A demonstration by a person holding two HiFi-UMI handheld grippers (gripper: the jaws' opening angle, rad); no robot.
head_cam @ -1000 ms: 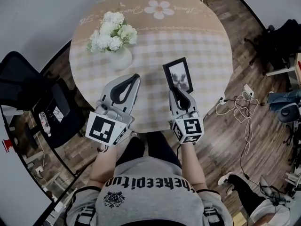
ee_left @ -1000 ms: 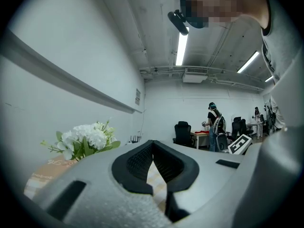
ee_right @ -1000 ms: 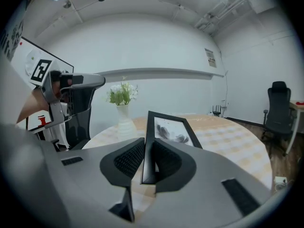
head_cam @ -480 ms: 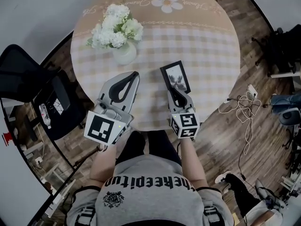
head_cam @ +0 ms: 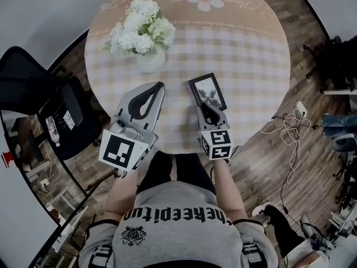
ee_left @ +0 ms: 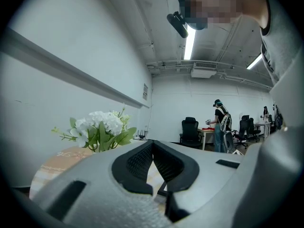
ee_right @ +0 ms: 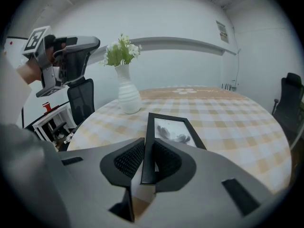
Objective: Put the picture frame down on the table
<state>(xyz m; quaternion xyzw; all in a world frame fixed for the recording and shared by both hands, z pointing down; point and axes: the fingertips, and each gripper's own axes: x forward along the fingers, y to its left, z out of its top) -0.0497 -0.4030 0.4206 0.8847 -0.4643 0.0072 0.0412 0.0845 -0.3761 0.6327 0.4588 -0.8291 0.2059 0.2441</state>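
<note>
A black picture frame point(head_cam: 207, 92) with a grey photo is held low over the checked tablecloth, nearly flat; contact with the cloth cannot be told. My right gripper point(head_cam: 206, 104) is shut on the frame's near edge. In the right gripper view the frame point(ee_right: 170, 128) runs away from the jaws, which pinch its left rail, and my right gripper point(ee_right: 148, 150) shows no gap. My left gripper point(head_cam: 158, 87) hovers to the left of the frame, shut and empty. In its own view the left gripper point(ee_left: 152, 145) points past the flowers.
A white vase of white flowers point(head_cam: 144, 35) stands at the back left of the round table point(head_cam: 251, 54). A black office chair point(head_cam: 33, 94) is left of the table. Cables point(head_cam: 287, 127) lie on the wood floor at the right. A person point(ee_left: 220, 125) stands far off.
The right gripper has carried the frame slightly left and toward the table's near edge. The left gripper holds about the same place.
</note>
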